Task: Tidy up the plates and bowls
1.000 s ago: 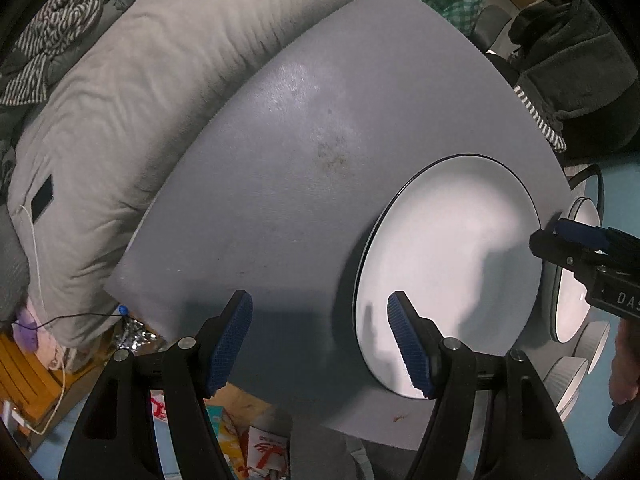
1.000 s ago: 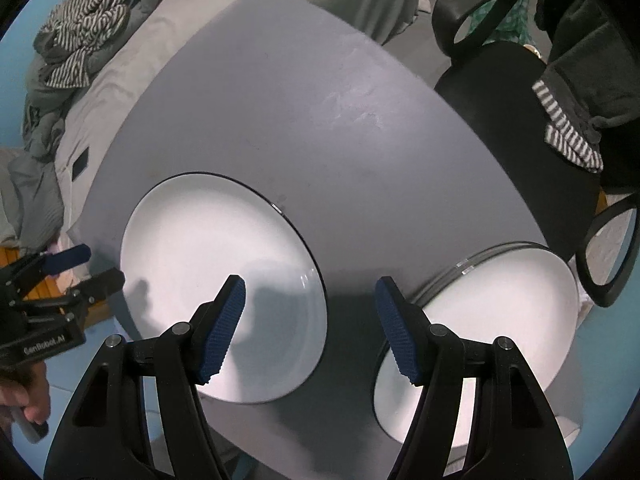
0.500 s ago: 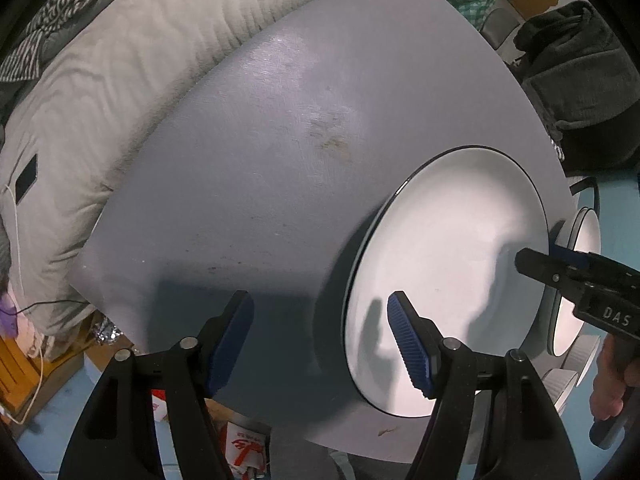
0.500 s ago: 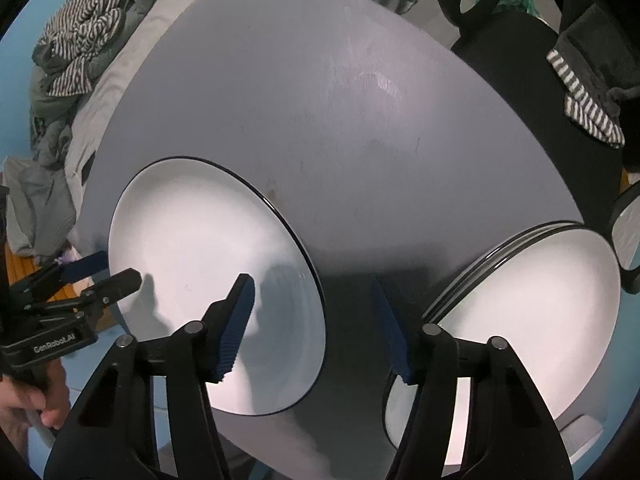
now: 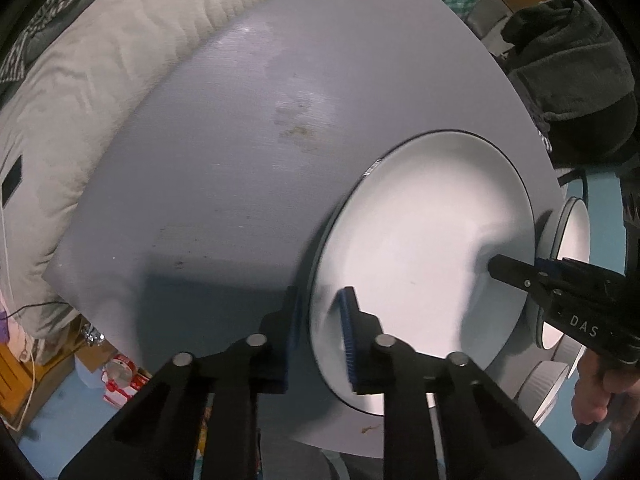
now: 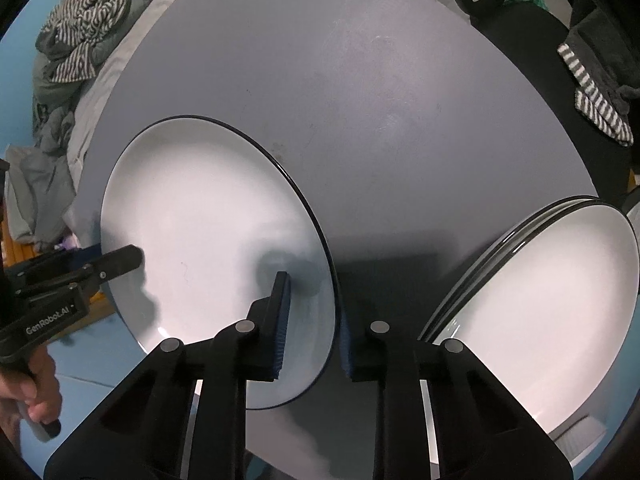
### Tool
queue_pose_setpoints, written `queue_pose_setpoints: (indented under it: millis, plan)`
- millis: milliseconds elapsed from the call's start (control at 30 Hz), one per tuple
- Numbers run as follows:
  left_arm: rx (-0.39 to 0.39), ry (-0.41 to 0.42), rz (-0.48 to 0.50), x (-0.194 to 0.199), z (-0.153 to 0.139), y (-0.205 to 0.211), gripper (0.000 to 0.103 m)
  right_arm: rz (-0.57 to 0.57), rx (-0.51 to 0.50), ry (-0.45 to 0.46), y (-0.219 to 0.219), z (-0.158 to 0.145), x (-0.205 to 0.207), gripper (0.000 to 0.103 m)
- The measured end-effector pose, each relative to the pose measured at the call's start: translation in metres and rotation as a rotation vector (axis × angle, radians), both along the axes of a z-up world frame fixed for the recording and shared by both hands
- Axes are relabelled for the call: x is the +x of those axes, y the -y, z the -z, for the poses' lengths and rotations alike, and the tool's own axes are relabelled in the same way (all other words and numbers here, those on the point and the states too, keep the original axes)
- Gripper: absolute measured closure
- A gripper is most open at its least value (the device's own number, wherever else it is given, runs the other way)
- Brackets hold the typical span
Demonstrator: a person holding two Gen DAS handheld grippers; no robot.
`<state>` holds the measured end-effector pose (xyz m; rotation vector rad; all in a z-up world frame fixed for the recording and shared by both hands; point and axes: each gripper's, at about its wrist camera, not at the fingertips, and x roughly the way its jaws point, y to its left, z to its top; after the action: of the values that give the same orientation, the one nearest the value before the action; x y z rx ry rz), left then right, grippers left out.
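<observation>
Since the earlier frames both of my grippers have just been closing, each with the plate's rim between its jaws, where before they stood wide over that rim. Left gripper [image 5: 318, 334]: clenched on the near-left rim of the plate [image 5: 432, 240], one blue pad above the white face, the other below the edge. Right gripper [image 6: 312, 320]: clenched on the opposite rim of the same plate [image 6: 208, 216], one pad on the face and one outside the dark edge. In the left view I see the right gripper [image 5: 516, 270] biting the far rim; in the right view, the left gripper [image 6: 116, 258] does the same. The plate sits on the grey desk [image 5: 240, 140], near its front edge. Just to the right stands a stack of plates [image 6: 552, 312], apart from the held plate. Bowls [image 5: 540, 384] show at the right edge of the left view. A pale bed [image 5: 92, 92] lies beyond the desk.
</observation>
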<state>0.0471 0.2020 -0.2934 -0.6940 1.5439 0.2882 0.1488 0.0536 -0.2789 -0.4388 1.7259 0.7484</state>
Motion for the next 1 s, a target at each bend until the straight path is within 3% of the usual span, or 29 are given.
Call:
queue_pose_setpoints:
  millis: [1000]
  plan:
    - [0.026,-0.030,0.027,0.007,-0.010,0.011,0.085,0.023,-0.008,0.008,0.011,-0.013,-0.001,0.088]
